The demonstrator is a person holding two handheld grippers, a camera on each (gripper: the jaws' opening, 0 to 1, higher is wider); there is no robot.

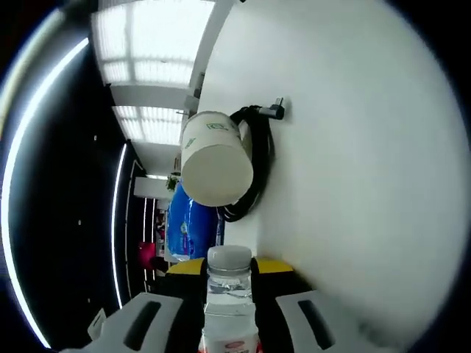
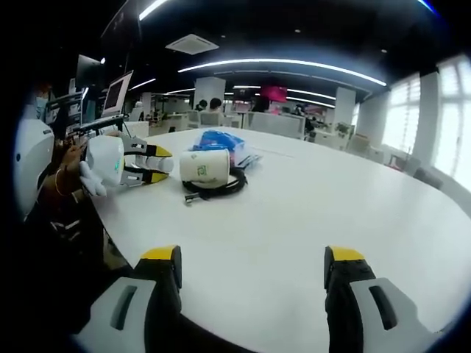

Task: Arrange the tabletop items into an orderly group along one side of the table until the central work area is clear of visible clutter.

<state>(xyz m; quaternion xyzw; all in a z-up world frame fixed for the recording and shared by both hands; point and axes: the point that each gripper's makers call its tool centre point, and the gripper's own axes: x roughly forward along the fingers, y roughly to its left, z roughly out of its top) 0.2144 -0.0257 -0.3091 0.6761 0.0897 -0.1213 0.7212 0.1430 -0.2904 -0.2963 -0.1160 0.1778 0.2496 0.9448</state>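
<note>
A: How much room do you have on your right?

B: Plenty. In the right gripper view the white table (image 2: 309, 213) runs bare from your right gripper (image 2: 252, 273) out to its far curved edge, and the near edge passes just under your jaws. Those jaws stand wide apart with nothing between them.

A: And where is the clutter?

B: Gathered toward the far left side of the table. The paper cup (image 2: 205, 166) lies on its side on a black cable (image 2: 215, 188), with a blue bag (image 2: 218, 140) just behind it. Your left gripper (image 2: 151, 163) comes in from the left, near the cup.

A: What does the left gripper view add?

B: A water bottle (image 1: 229, 300) with a grey cap, clamped between your left gripper's (image 1: 230, 323) jaws. Its long axis runs straight forward along the jaws, cap pointing at the cup (image 1: 215, 158). That view is rolled, so the table (image 1: 353, 147) fills its right side.

A: And the cup there?

B: It lies tipped over, flat base toward you, touching the cable (image 1: 254, 162), which ends in a plug (image 1: 276, 109). The blue bag (image 1: 188, 228) sits beyond it, by the edge.
</note>
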